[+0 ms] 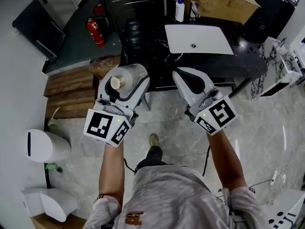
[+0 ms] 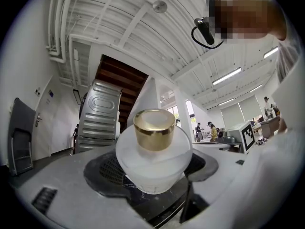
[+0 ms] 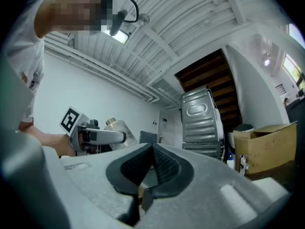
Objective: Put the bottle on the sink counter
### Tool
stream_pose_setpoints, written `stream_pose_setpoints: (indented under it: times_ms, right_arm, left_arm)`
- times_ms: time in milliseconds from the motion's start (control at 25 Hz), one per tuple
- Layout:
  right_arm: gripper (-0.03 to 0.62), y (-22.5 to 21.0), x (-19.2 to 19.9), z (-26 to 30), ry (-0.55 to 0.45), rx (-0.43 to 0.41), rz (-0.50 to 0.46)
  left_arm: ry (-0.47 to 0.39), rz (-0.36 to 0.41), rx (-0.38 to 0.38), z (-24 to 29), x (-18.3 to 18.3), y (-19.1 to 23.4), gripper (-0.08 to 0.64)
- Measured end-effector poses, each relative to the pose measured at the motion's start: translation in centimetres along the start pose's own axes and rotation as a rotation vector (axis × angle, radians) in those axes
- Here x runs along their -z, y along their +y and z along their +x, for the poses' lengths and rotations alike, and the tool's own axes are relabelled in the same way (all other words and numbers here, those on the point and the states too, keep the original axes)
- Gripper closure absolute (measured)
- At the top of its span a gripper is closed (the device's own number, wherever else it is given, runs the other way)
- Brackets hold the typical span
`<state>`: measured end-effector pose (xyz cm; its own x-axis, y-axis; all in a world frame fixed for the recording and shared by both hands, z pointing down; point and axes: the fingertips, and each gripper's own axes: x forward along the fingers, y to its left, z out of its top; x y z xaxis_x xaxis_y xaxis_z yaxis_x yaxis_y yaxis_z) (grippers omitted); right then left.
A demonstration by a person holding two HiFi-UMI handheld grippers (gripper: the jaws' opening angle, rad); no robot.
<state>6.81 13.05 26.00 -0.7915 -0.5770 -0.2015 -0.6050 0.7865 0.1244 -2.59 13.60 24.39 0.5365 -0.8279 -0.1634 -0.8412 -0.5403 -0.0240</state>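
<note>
While the left gripper (image 1: 129,81) clamps the bottle (image 2: 155,151) by the counter (image 1: 248,65) edge, the right gripper (image 1: 185,78) hangs closed, empty.

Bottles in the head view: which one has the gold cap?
The frosted bottle held in the left gripper. The other, a white bottle standing on the dark counter behind the sink, has a blue cap.

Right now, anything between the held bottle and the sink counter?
Nothing visible. The bottle, clamped in the left gripper, hangs just short of the counter. The dark stretch left of the basin looks bare.
</note>
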Motion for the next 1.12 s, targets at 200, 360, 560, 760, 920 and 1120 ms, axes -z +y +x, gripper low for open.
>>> stream_pose_setpoints:
  times_ms: [200, 360, 560, 760, 920, 1120]
  right_arm:
    - [0.592, -2.9, 1.7, 6.0, 0.020, 0.016, -0.006]
    - [0.592, -5.5, 3.0, 10.8, 0.032, 0.037, -0.009]
    - [0.592, -8.0, 4.2, 15.5, 0.050, 0.066, -0.021]
    - [0.592, -10.2, 5.2, 18.4, 0.065, 0.076, -0.031]
    - [0.592, -12.3, 5.7, 20.5, 0.064, 0.069, -0.035]
    - [0.592, -15.8, 6.7, 23.3, 0.063, 0.045, -0.047]
  left_arm:
    - [0.006, -0.002, 0.035, 3.8, 1.2, 5.0, 0.233]
    - [0.008, -0.006, 0.052, 6.7, 1.8, 9.9, 0.233]
    - [0.013, -0.010, 0.070, 9.5, 2.5, 15.1, 0.233]
    - [0.015, -0.012, 0.076, 11.7, 3.0, 18.3, 0.233]
    - [0.021, -0.002, 0.072, 13.7, 3.5, 20.0, 0.233]
    - [0.028, 0.011, 0.050, 16.7, 4.7, 22.7, 0.233]
